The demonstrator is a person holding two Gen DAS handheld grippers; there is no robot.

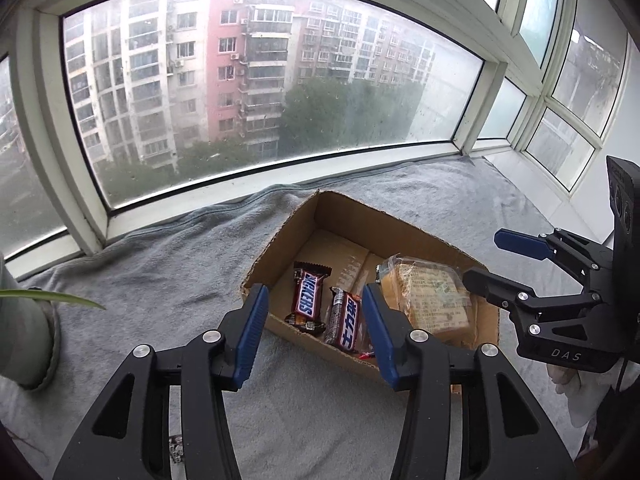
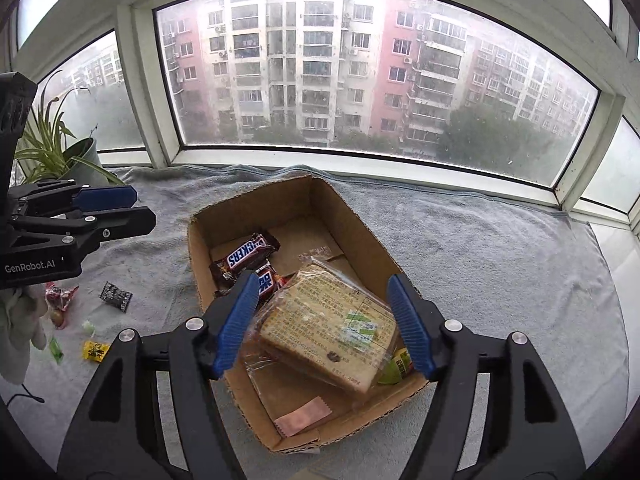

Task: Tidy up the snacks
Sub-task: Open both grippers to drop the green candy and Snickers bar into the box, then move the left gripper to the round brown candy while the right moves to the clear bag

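An open cardboard box (image 1: 280, 240) (image 2: 360, 224) sits on a grey towel (image 2: 480, 260) by the window. In it lie a brown Snickers bar (image 1: 308, 298) (image 2: 244, 256), a second Snickers bar with Chinese lettering (image 1: 346, 322) (image 2: 266, 282) and a clear-wrapped sandwich bread pack (image 1: 430, 300) (image 2: 332, 320). The pack rests tilted on a green packet (image 2: 396, 366). My left gripper (image 1: 315, 289) (image 2: 144, 206) hovers open above the two bars, holding nothing. My right gripper (image 2: 324, 278) (image 1: 482, 258) is open over the bread pack, its pads clear of the wrapper.
Loose sweets lie on the towel left of the box: a red wrapper (image 2: 60, 296), a black packet (image 2: 116, 296) and a yellow candy (image 2: 95, 350). A potted plant (image 2: 60, 148) stands at the far left. A pink packet (image 2: 302, 416) lies in the box's near corner. The window frame runs close behind.
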